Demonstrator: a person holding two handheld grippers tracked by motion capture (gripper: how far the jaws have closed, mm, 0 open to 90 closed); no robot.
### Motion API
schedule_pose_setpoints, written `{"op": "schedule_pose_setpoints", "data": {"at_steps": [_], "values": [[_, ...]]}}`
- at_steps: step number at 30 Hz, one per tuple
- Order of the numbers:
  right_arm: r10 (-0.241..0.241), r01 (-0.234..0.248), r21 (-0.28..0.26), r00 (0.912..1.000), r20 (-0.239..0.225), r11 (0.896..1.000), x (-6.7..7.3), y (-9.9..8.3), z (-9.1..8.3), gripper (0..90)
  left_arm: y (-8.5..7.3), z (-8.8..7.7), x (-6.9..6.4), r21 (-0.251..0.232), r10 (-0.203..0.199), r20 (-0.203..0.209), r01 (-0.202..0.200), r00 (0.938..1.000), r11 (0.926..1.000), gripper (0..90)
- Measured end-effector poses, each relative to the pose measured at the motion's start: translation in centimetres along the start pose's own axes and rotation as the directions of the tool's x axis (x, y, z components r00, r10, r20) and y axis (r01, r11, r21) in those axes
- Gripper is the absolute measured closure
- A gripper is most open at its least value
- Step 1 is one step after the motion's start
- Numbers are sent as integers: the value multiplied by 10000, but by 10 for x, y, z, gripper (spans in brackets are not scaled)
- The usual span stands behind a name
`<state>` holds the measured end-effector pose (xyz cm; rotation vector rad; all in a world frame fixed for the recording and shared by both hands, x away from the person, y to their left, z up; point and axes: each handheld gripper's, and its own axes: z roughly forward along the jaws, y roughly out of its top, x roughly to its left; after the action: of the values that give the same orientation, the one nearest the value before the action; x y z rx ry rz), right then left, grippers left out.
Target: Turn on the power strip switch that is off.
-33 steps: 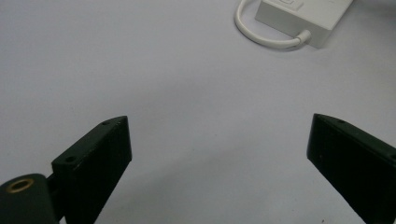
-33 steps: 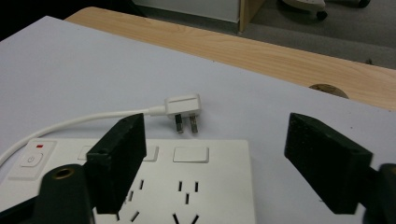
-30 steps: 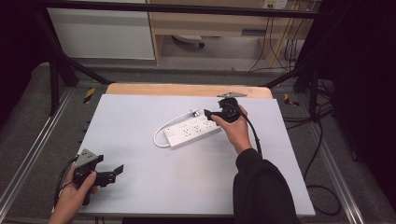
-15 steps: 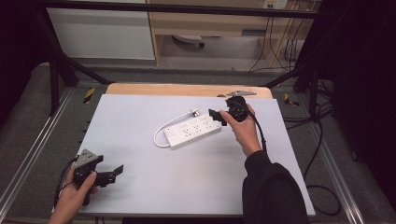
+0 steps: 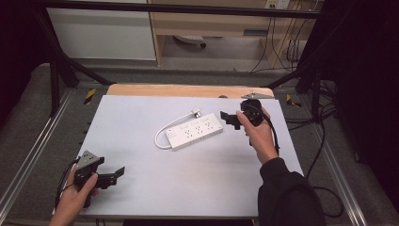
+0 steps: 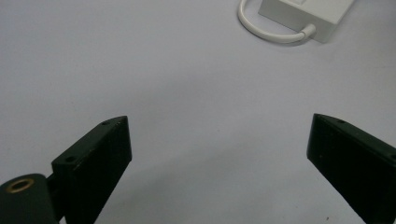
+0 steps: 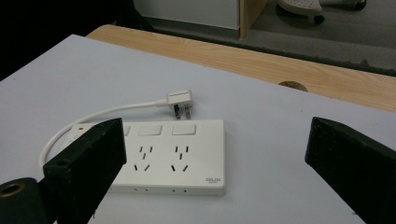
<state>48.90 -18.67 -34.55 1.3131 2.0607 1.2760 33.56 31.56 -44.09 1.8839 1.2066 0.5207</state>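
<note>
**Power strip: rigid body, loose cord, grip across the short end**

The power strip [image 5: 196, 133] lies flat near the middle of the bench [image 5: 141, 188], slightly toward the far right, angled so its free end points at my right tool [image 5: 229, 118]. I judge it to be a stiff plastic block of moderate weight, and it should not flex or crush under the jaws. Its glossy white shell is probably a bit slippery against the black jaw faces, so I would want a square, firm pinch and not a corner hold.

From the right gripper view, the strip's body [image 7: 161, 156] sits between and beyond my spread jaws, which are open wide and hold nothing. The best place to take hold looks like the near short end, across the thin dimension or across its width, clear of the sockets and the switches [image 7: 183, 129].

My left tool [image 5: 113, 176] hovers at the near left corner of the bench, well apart from the strip, jaws also spread and empty.

The cord [image 5: 162, 134] is the soft part: it loops out of the far end and curls back behind the body. It will trail and drag if I lift, and may tug the strip askew.

The plug [image 7: 180, 100] rests just beside the strip's far long edge, prongs toward it. It is small and hard, and a poor main grip.
</note>
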Motion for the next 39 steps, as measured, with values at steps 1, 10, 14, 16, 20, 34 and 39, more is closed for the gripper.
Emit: {"op": "schedule_pose_setpoints", "data": {"at_steps": [1, 10, 14, 16, 20, 34, 39], "values": [[35, -35, -19, 10000, -17, 10000, -1, -1, -2, 56, 0, 0, 0, 14, 32, 11, -32, 10000, 10000, 67], [-95, 98, -182, 9998, 187, 9998, -10, -9, -27, 58, 0, 1, -1, 54, 76, -8, -76, 10000, 10000, 67], [-123, 126, -300, 9999, 111, 9995, -9, -12, -37, 54, -1, 1, -2, 165, 129, 12, -130, 9999, 9998, 67], [-137, 139, -341, 9999, 81, 9993, -8, -14, -41, 51, -1, 1, -2, 159, 172, 13, -172, 9999, 9997, 67], [-274, 277, -306, 9996, 115, 9991, -5, -18, -47, 48, -2, 1, -3, 170, 158, 22, -158, 9999, 9997, 67], [-162, 162, -680, 9999, 4, 9976, -5, -41, -75, 44, -2, 0, -3, 115, 142, 102, -144, 9998, 9998, 67], [-233, 242, -867, 9997, 114, 9959, -8, -57, -88, 38, -2, 0, -4, 144, 166, 111, -168, 9998, 9998, 67]]}}
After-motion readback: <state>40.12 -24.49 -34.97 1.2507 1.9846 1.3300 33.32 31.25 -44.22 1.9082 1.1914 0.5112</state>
